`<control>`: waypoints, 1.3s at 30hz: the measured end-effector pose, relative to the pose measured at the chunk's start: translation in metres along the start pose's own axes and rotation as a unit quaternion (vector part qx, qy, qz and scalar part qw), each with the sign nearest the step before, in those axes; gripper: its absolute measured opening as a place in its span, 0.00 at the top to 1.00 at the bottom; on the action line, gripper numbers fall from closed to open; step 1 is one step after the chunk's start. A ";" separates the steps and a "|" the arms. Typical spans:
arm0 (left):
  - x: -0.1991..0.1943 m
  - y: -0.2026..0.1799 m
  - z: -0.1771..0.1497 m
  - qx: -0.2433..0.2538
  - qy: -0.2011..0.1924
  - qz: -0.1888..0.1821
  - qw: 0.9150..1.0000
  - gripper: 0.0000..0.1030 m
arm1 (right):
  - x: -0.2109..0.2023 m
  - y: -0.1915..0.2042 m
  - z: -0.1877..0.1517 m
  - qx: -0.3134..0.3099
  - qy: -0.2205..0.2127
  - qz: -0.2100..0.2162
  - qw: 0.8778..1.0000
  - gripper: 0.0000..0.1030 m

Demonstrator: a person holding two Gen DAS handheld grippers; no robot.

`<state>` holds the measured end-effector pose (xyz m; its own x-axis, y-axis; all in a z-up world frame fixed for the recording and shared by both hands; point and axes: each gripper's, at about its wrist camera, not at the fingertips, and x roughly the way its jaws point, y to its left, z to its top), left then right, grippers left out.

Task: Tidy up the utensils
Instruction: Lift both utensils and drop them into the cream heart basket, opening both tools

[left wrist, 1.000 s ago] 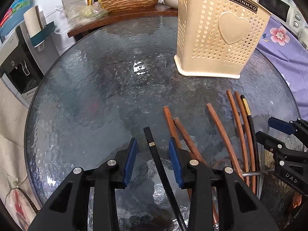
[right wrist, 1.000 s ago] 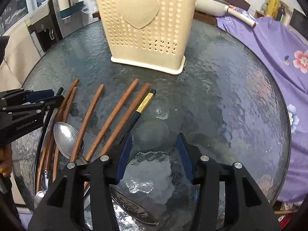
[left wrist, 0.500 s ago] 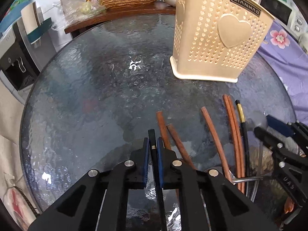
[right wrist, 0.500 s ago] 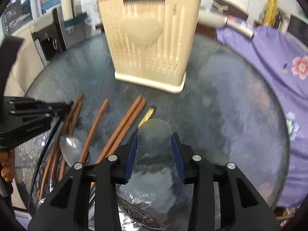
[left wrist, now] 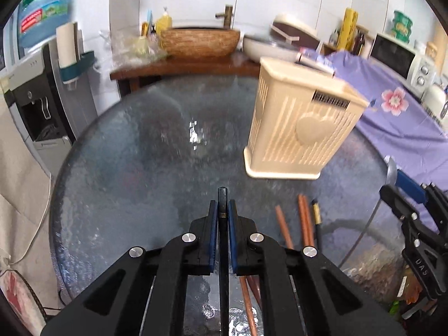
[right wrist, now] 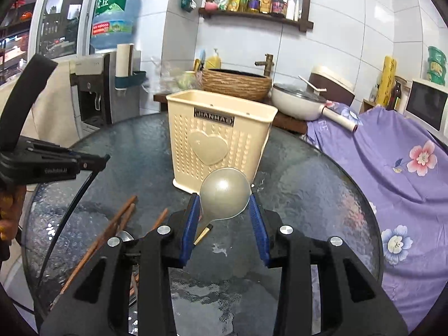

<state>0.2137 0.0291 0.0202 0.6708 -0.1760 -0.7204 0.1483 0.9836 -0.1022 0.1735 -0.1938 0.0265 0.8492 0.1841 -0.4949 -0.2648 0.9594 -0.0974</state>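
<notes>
My left gripper (left wrist: pixel 223 210) is shut on a black chopstick (left wrist: pixel 223 196) and holds it above the glass table (left wrist: pixel 140 168). My right gripper (right wrist: pixel 224 204) is shut on a steel spoon (right wrist: pixel 224 193), bowl up, lifted in front of the cream utensil holder (right wrist: pixel 218 140). The holder also stands at the right in the left wrist view (left wrist: pixel 296 128). Several brown wooden chopsticks (left wrist: pixel 302 221) and a black gold-banded one (left wrist: pixel 317 215) lie on the table. They show low left in the right wrist view (right wrist: pixel 112 229), beside another spoon (right wrist: pixel 124 235).
The right gripper shows at the right edge of the left wrist view (left wrist: pixel 414 224); the left gripper shows at the left of the right wrist view (right wrist: pixel 56 162). A purple flowered cloth (right wrist: pixel 392 182) lies right of the table. A wooden counter with a woven basin (left wrist: pixel 200 42) stands behind.
Both grippers closed, the left on the black chopstick and the right on the spoon, then lifted them off the table. The views have tilted up toward the holder.
</notes>
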 end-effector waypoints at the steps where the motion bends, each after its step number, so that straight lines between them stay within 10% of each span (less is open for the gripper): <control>1: -0.007 0.000 0.002 -0.001 -0.008 -0.004 1.000 0.93 | -0.003 -0.001 0.000 0.000 -0.002 0.001 1.000 0.64; 39: -0.101 -0.023 0.056 0.028 -0.146 -0.039 0.988 0.93 | -0.040 -0.007 0.058 -0.043 -0.059 0.018 0.997 0.64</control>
<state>0.1831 0.0220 0.1338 0.8353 -0.2624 -0.4832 0.2419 0.9645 -0.1057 0.1677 -0.1953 0.0974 0.8852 0.2465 -0.3947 -0.3293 0.9310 -0.1572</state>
